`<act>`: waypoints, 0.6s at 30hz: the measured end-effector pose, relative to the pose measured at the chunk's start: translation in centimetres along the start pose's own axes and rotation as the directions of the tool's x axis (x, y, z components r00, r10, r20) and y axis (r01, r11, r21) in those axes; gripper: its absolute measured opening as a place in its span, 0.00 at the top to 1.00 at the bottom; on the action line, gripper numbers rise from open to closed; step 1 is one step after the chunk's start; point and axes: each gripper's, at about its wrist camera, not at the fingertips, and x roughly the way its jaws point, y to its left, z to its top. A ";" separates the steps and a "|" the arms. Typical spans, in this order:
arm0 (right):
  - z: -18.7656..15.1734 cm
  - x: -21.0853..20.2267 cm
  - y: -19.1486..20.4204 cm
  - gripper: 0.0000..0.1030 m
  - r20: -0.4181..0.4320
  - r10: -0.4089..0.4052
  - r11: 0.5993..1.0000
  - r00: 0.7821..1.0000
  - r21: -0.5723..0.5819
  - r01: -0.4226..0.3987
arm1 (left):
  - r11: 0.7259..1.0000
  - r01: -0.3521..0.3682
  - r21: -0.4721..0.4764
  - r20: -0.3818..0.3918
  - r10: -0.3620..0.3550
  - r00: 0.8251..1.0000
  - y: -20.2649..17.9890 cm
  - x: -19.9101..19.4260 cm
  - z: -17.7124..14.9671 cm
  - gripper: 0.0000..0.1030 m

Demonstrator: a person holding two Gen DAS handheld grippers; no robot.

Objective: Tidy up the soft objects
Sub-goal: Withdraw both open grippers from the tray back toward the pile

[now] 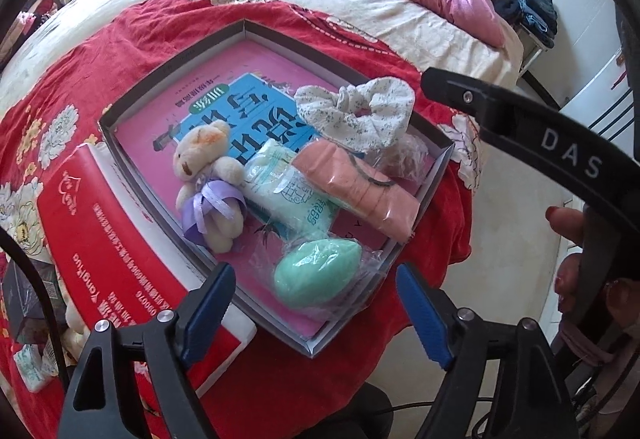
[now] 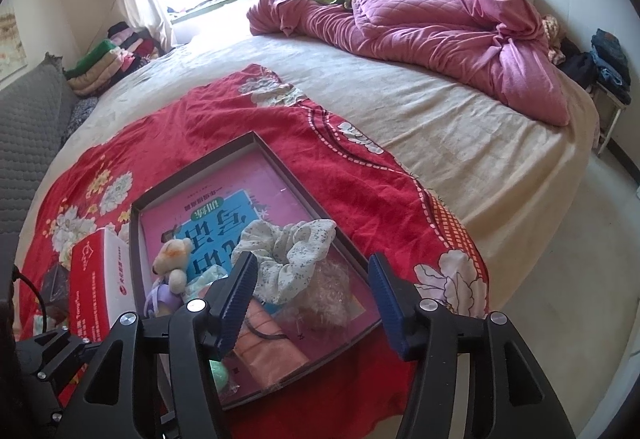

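Note:
A shallow grey box (image 1: 172, 69) (image 2: 192, 171) lined with a pink book lies on a red flowered blanket (image 1: 100, 51). In it are a teddy bear (image 1: 204, 159) (image 2: 174, 259) with a purple ribbon, a pale green tissue pack (image 1: 288, 191), a bagged salmon cloth (image 1: 360, 187) (image 2: 272, 351), a bagged green sponge (image 1: 316, 275), a floral scrunchie (image 1: 360, 111) (image 2: 288, 251) and a fuzzy pinkish item (image 2: 328, 291). My left gripper (image 1: 318, 313) hovers open over the sponge, touching nothing. My right gripper (image 2: 314, 305) stands open above the scrunchie and the cloth, empty.
A red and white carton (image 1: 112, 239) (image 2: 96, 279) sits against the box's left side. A crumpled pink quilt (image 2: 440, 23) lies at the far end of the bed. The bed's edge and pale floor (image 2: 560, 279) are to the right. A grey sofa (image 2: 28, 119) stands on the left.

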 end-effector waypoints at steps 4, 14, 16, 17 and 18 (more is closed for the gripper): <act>0.0 -0.5 0.1 0.41 0.003 0.002 1.000 1.000 0.001 -0.002 | 1.000 0.008 0.000 0.013 -0.008 1.000 -0.1 -0.9 -0.2 0.19; -0.1 -1.8 0.8 0.28 0.028 -0.011 1.000 1.000 -0.017 0.012 | 1.000 -0.011 -0.003 0.032 0.011 0.999 0.0 -2.6 -0.9 0.19; -0.1 -2.1 1.0 0.28 0.035 -0.012 1.000 0.999 -0.023 0.013 | 1.000 -0.017 -0.004 0.041 0.017 0.999 0.0 -2.9 -1.0 0.19; -0.1 -2.3 1.1 0.28 0.037 -0.011 1.000 0.999 -0.026 0.012 | 1.000 -0.020 -0.005 0.043 0.020 0.999 0.0 -3.1 -1.0 0.19; -0.1 -2.4 1.2 0.28 0.040 -0.013 0.999 0.999 -0.029 0.014 | 1.000 -0.022 -0.007 0.045 0.022 0.999 0.0 -3.2 -1.0 0.18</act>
